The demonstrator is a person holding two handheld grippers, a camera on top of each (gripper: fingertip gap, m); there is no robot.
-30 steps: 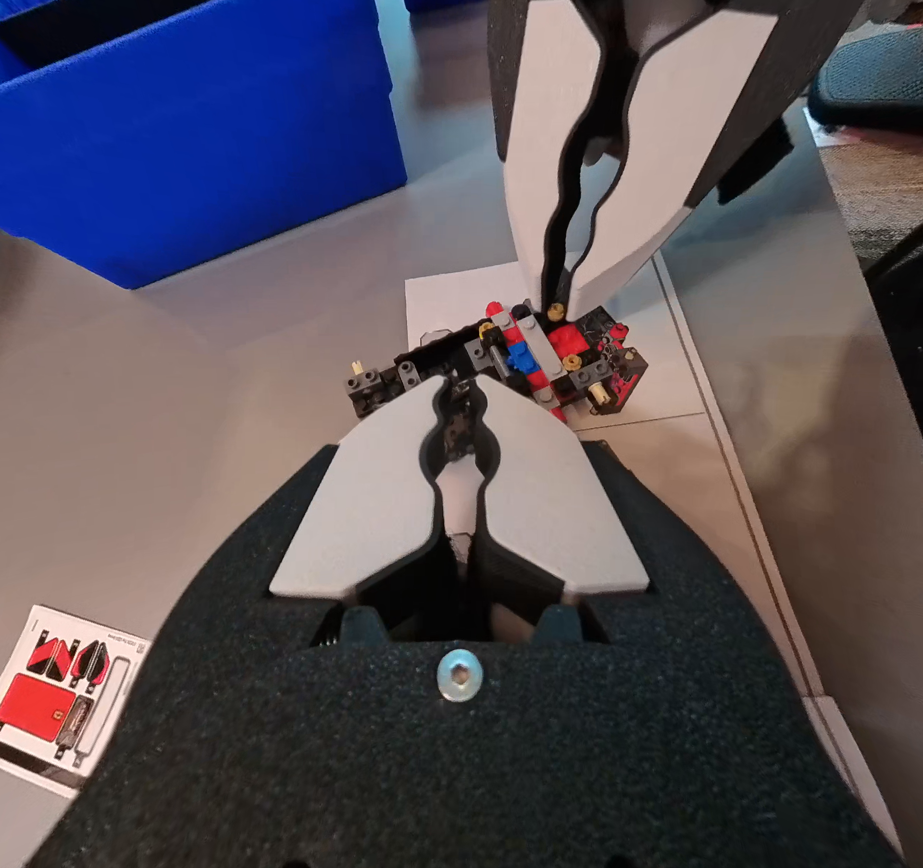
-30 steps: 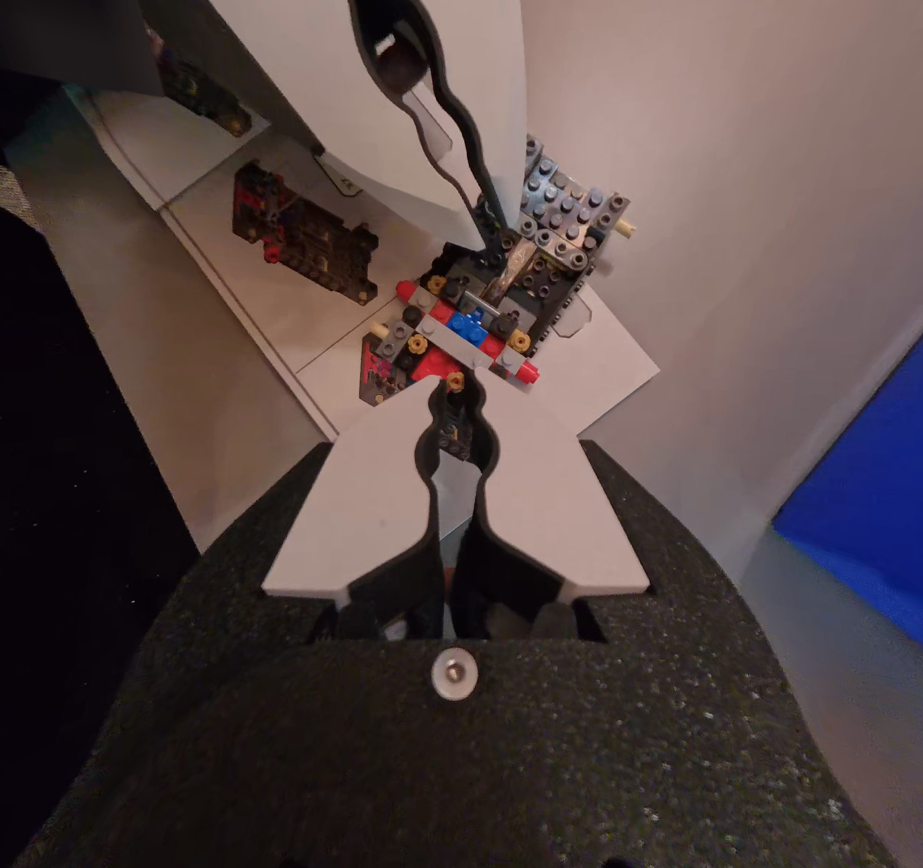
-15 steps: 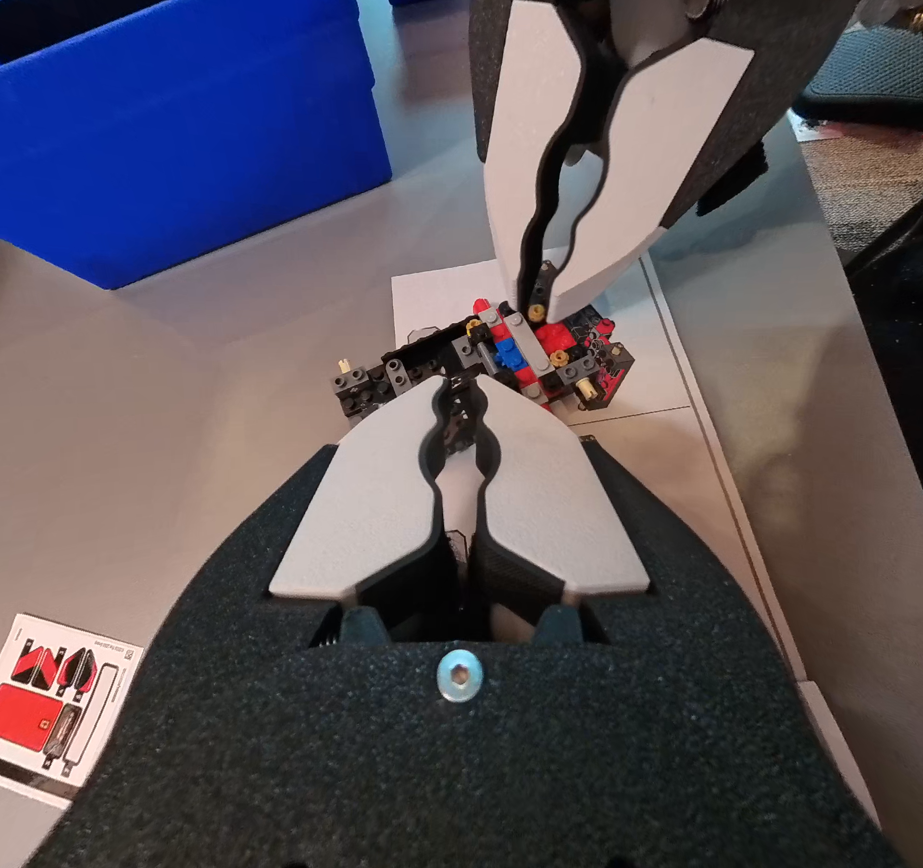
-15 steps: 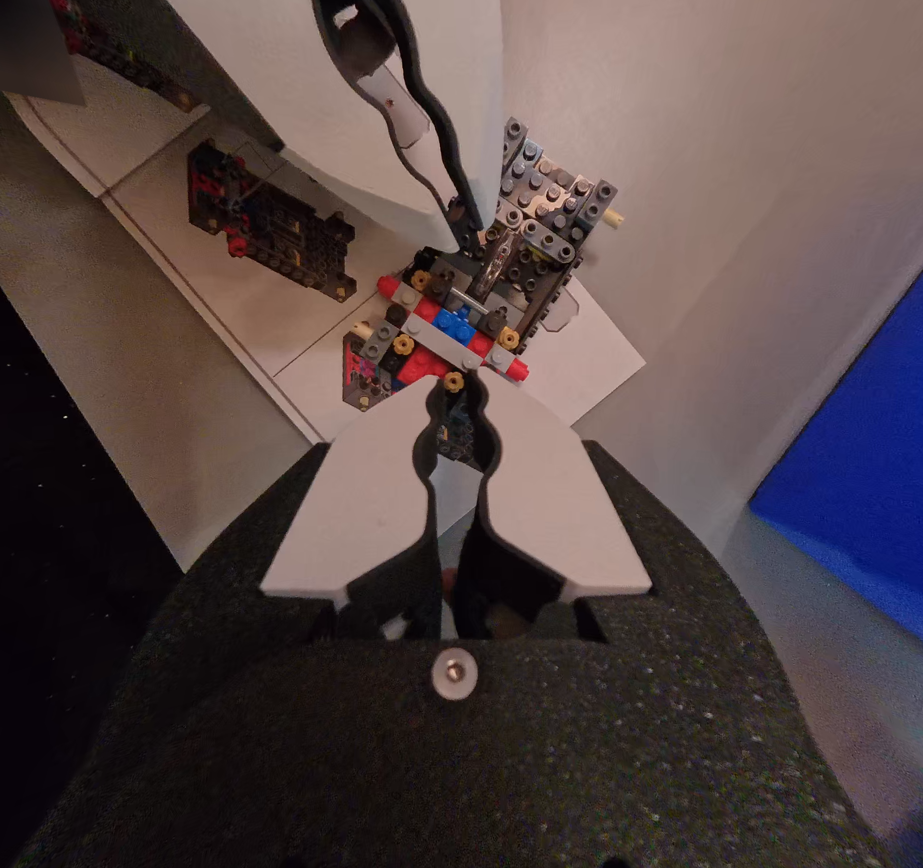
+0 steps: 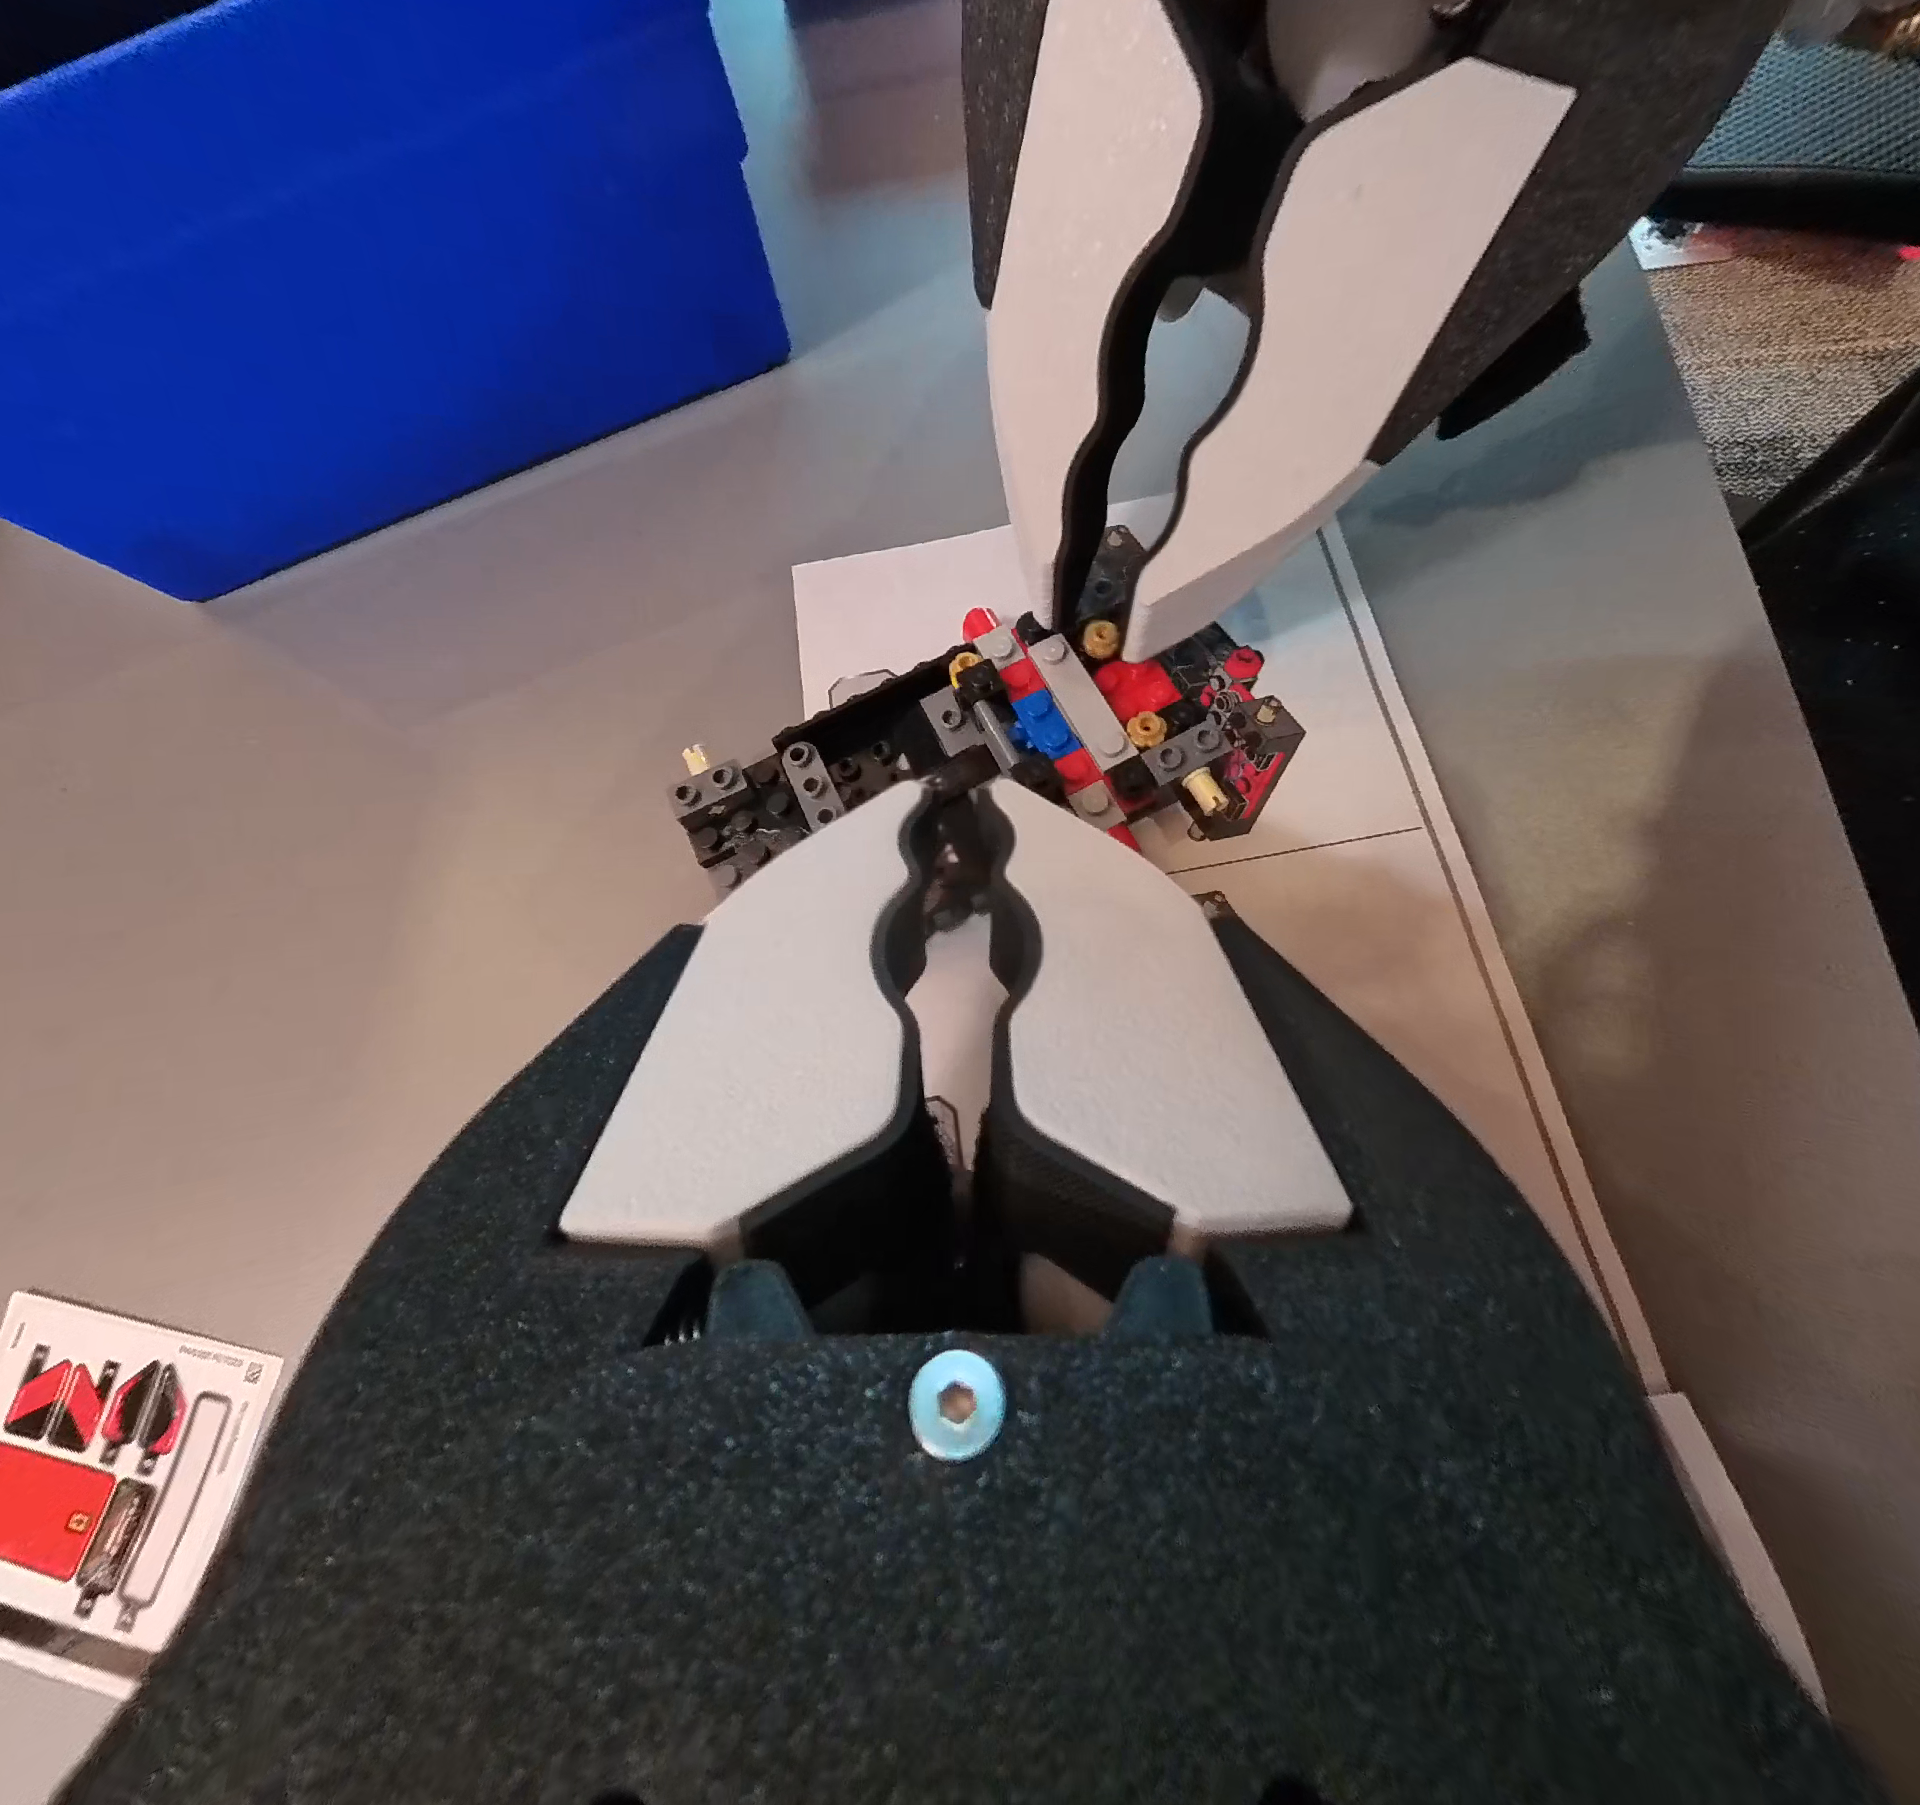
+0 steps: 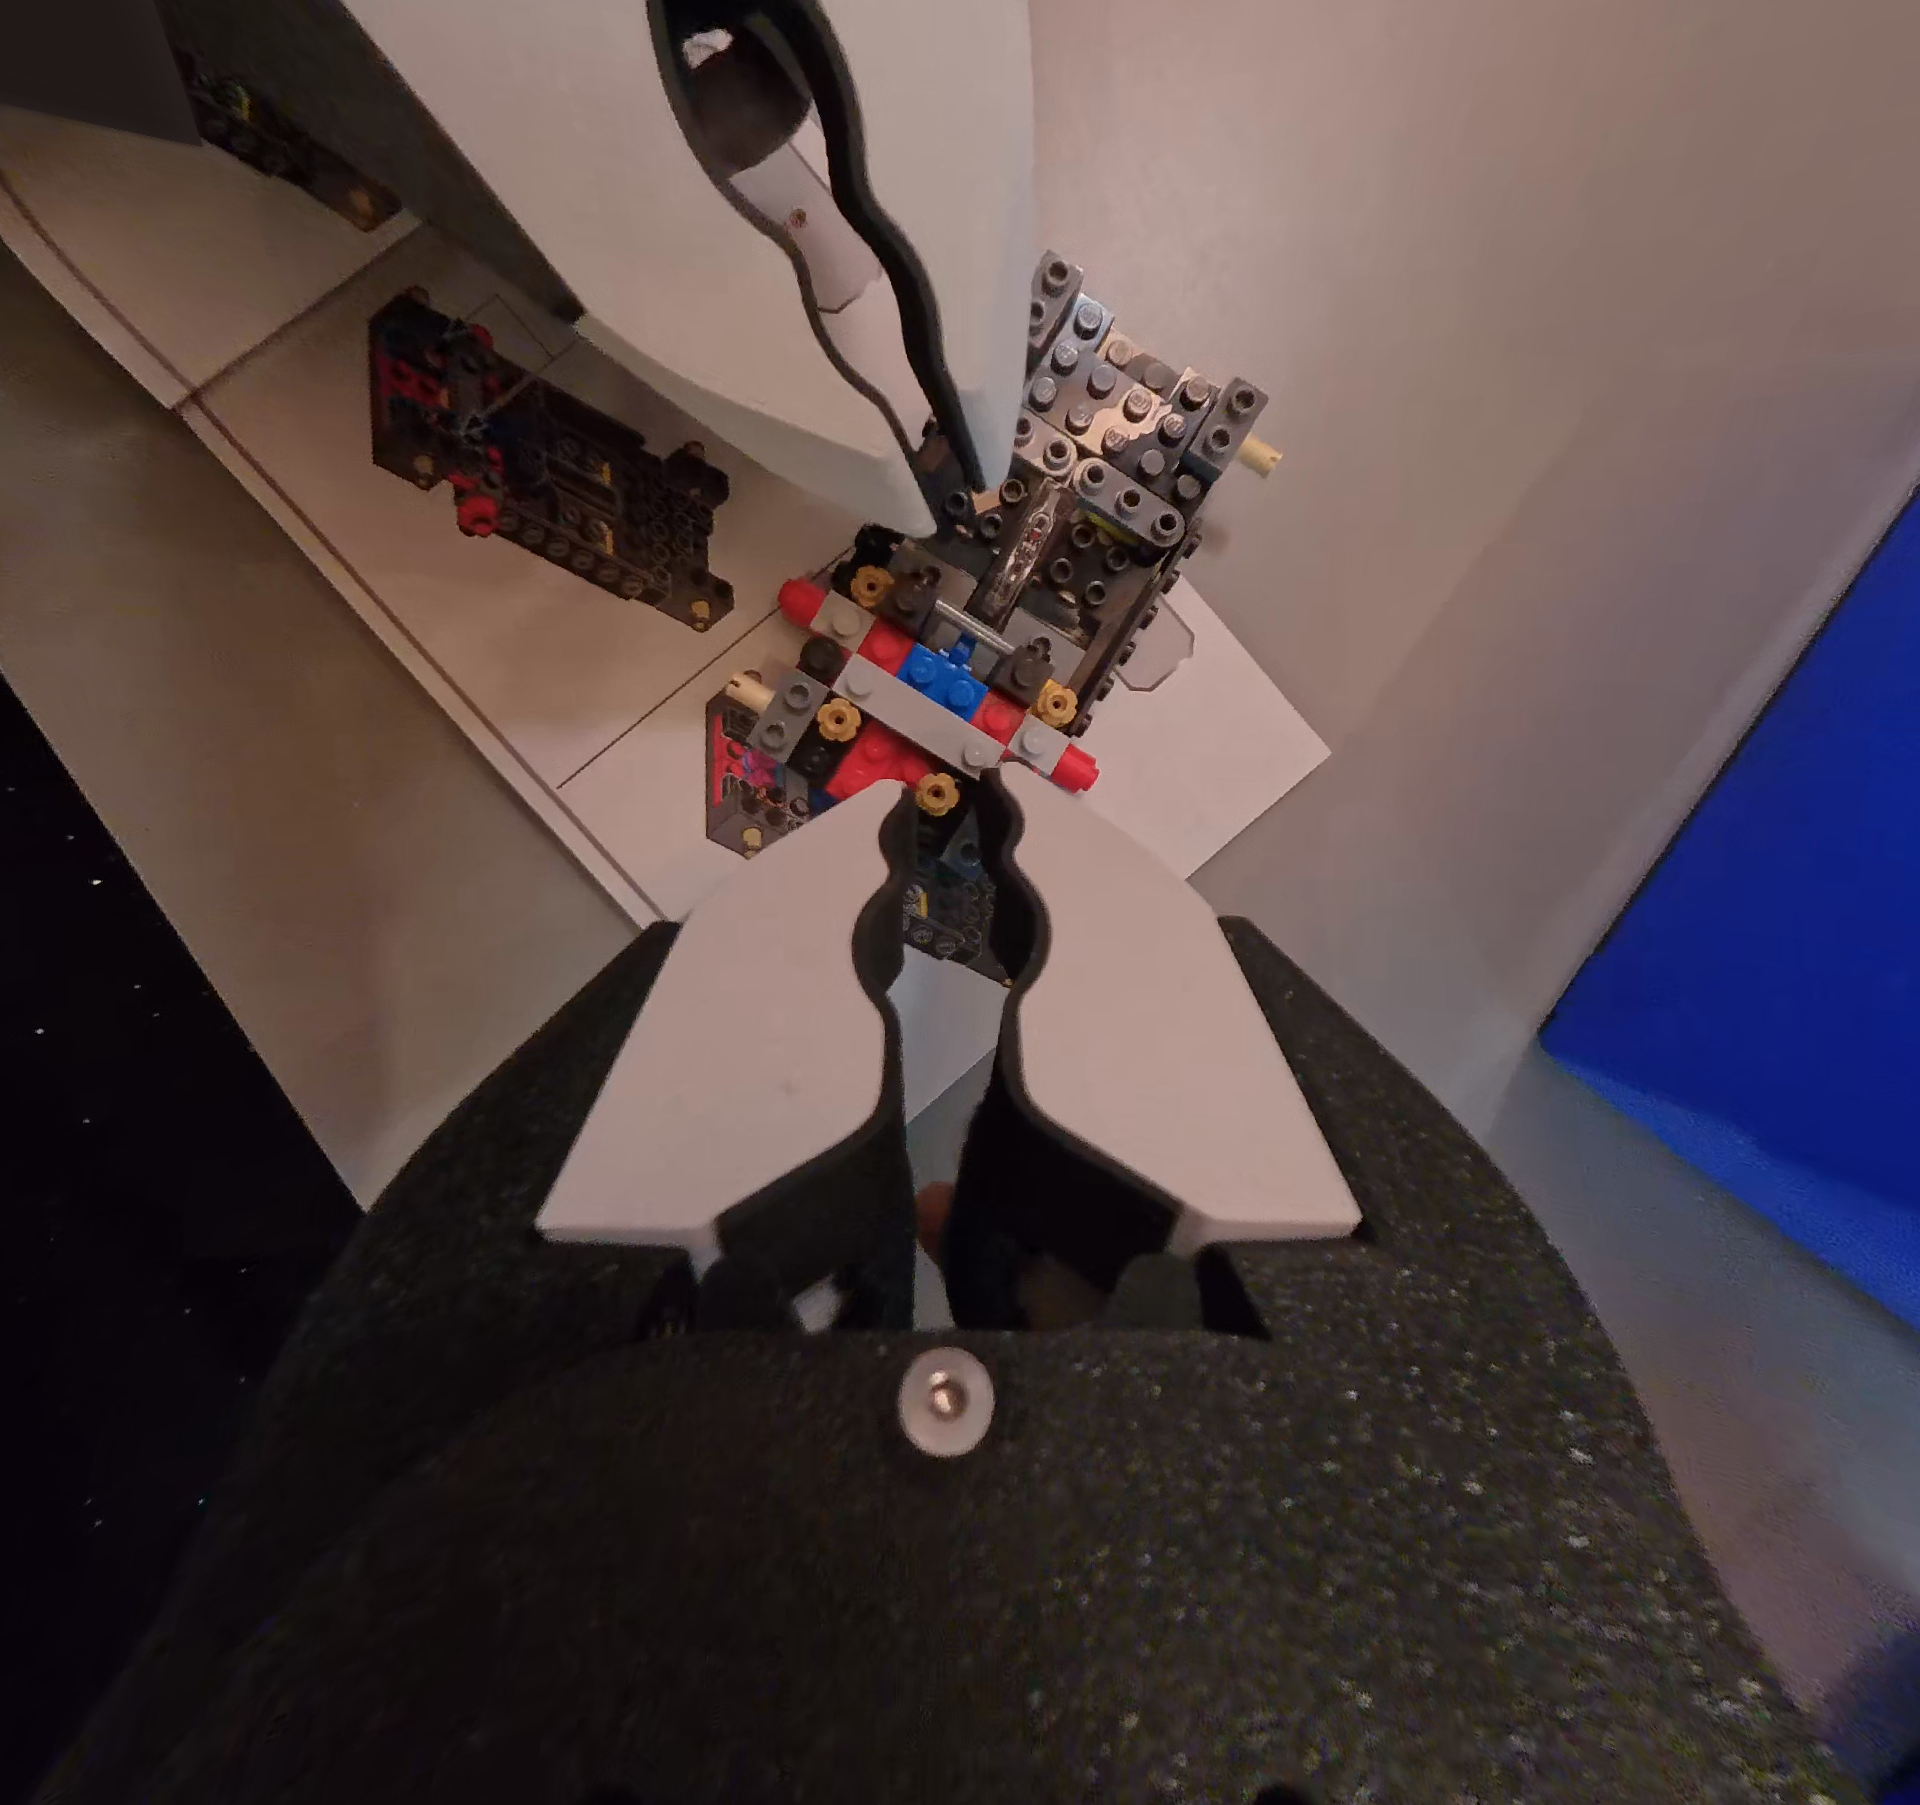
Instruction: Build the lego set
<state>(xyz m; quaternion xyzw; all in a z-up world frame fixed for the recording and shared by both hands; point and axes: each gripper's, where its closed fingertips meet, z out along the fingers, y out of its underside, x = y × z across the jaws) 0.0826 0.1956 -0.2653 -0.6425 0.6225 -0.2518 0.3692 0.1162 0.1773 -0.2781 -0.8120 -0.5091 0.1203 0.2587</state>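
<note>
Above the grey tabletop [image 5: 312, 924], the left gripper [image 5: 961, 799] is clamped on the dark end of a partly built black, grey, red and blue lego model [image 5: 1039, 727]. The right gripper [image 6: 948, 799] pinches its opposite end. The model sits over a white instruction booklet [image 6: 1195, 768]; a blue plastic bin [image 5: 364, 249] stands well apart.

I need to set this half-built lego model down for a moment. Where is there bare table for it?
Bare grey table lies between the blue bin, the sticker sheet and the lego model. Another bare strip runs right of the instruction sheet. It is crowded on that sheet, where both grippers' fingers meet the model.
</note>
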